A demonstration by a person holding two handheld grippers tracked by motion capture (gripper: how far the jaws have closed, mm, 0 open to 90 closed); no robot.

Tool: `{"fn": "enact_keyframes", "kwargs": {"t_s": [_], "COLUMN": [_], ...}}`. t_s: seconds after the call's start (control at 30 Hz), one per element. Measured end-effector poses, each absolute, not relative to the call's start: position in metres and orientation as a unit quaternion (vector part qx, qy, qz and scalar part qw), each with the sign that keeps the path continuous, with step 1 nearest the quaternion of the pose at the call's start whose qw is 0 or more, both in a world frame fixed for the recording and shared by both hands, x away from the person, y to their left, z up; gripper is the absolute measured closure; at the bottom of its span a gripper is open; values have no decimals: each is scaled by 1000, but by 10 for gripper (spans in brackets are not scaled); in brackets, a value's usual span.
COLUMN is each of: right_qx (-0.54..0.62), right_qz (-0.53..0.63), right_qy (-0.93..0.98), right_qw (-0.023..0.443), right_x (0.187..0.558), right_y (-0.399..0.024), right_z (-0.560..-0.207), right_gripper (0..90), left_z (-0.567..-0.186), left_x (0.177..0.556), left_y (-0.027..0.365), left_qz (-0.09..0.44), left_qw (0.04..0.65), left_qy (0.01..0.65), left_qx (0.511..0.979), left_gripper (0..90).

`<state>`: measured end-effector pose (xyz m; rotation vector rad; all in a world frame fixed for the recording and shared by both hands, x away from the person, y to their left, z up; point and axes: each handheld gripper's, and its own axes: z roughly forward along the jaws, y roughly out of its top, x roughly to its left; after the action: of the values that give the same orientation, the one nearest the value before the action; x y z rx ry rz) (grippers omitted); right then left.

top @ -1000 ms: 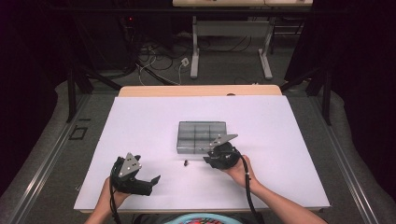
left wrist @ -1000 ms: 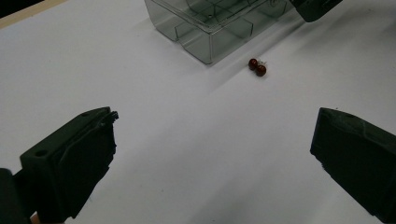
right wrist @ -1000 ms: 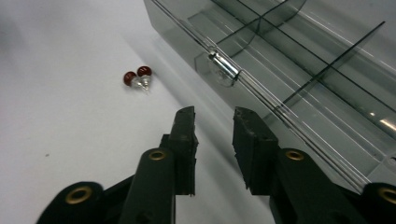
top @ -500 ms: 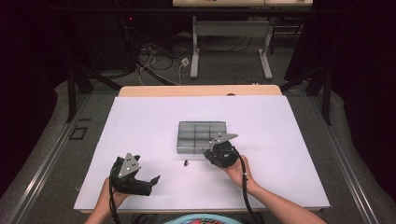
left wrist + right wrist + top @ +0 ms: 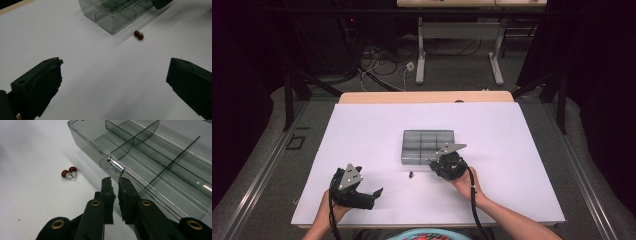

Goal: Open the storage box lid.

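Note:
A clear grey compartment box [image 5: 412,159] sits mid-table, its cells looking bare. Two small red beads on clear studs [image 5: 411,174] lie on the white sheet just in front of its near left corner. My right gripper [image 5: 432,162] points at the box's front wall [image 5: 82,137]. Its jaws have just been closing and now stand nearly together, shut, with nothing seen between them. Its tips stop right at a clear latch tab [image 5: 115,167], with the beads [image 5: 69,173] off to their left. My left gripper [image 5: 373,196] rests near the front left, open wide, aimed at the beads [image 5: 138,35] and box [image 5: 112,23].
A white sheet [image 5: 362,130] covers the table, with a wooden strip [image 5: 422,97] at its far edge. The person's forearms come in from the bottom, and a black cable [image 5: 474,210] trails along the right one. Beyond the table are a dark floor, loose cables and desk legs [image 5: 421,60].

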<state>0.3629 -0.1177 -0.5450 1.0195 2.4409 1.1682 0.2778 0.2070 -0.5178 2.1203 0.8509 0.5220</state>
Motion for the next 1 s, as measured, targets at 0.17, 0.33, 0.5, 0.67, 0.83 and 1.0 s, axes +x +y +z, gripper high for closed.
{"fn": "enact_keyframes", "kwargs": {"t_s": [0.17,0.33,0.5,0.67,0.83,1.0], "right_qx": [351,350,346,345,342,341], "right_qz": [405,404,408,419,427,433], "right_qy": [835,837,836,831,828,824], "right_qw": [125,119,124,123,124,130], "right_x": [362,362,362,362,361,360], "right_y": [-119,-119,-119,-120,-121,-122], "right_z": [-546,-545,-547,-544,-541,-538], "right_gripper": [830,834,837,838,839,838], "left_z": [-517,-517,-516,-516,-516,-516], "left_x": [276,277,276,276,276,276], "left_y": [207,206,207,207,206,206], "left_qz": [203,205,205,209,205,208], "left_qw": [388,390,389,392,390,391], "left_qy": [334,335,333,332,332,331], "left_qx": [834,833,834,832,834,833], "left_gripper": [0,0,0,0,0,0]}}
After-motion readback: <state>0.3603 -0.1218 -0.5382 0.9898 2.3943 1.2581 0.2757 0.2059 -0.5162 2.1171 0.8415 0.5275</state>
